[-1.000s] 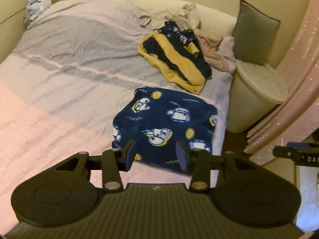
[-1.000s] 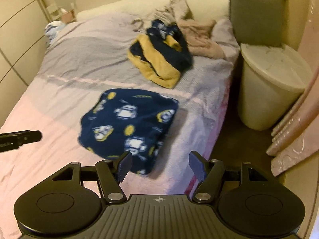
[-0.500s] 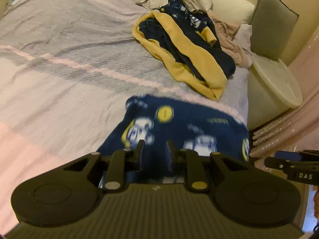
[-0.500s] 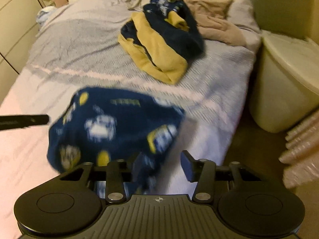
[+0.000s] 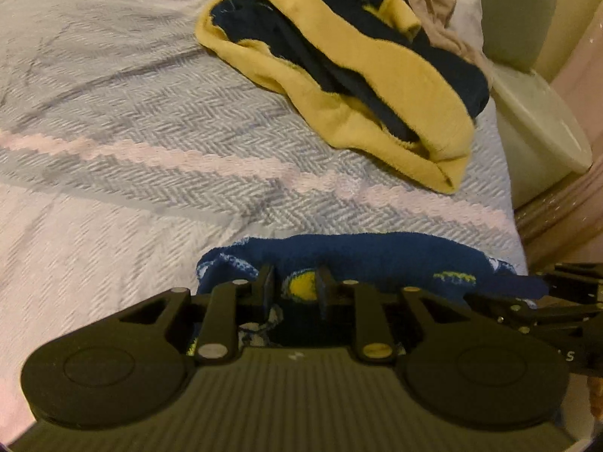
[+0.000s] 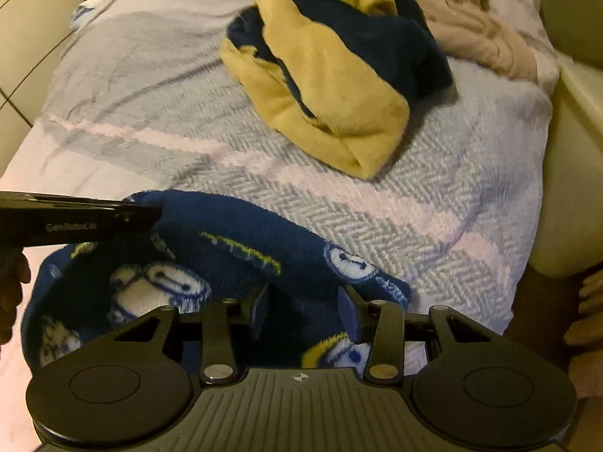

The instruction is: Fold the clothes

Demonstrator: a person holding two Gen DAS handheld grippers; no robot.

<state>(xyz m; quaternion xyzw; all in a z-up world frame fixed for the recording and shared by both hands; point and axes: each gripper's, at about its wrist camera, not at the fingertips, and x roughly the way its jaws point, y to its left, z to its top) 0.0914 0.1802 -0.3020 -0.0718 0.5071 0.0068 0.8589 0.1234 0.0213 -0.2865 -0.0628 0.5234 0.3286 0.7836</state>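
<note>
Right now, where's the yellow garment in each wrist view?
Left wrist: yellow garment upper centre-right, beyond the blue fleece.
Right wrist: upper centre, above the fleece.
Shared landmark: pink stripe across the bedspread, running just below the garment in both views.

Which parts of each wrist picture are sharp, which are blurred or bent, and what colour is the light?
Left wrist view: warm, dim yellowish light; the bedspread weave is sharp, the navy fleece at the fingers is soft; edges curve from the fisheye lens. Right wrist view: same warm cast; the yellow-lined garment looks slightly smeared.
</note>
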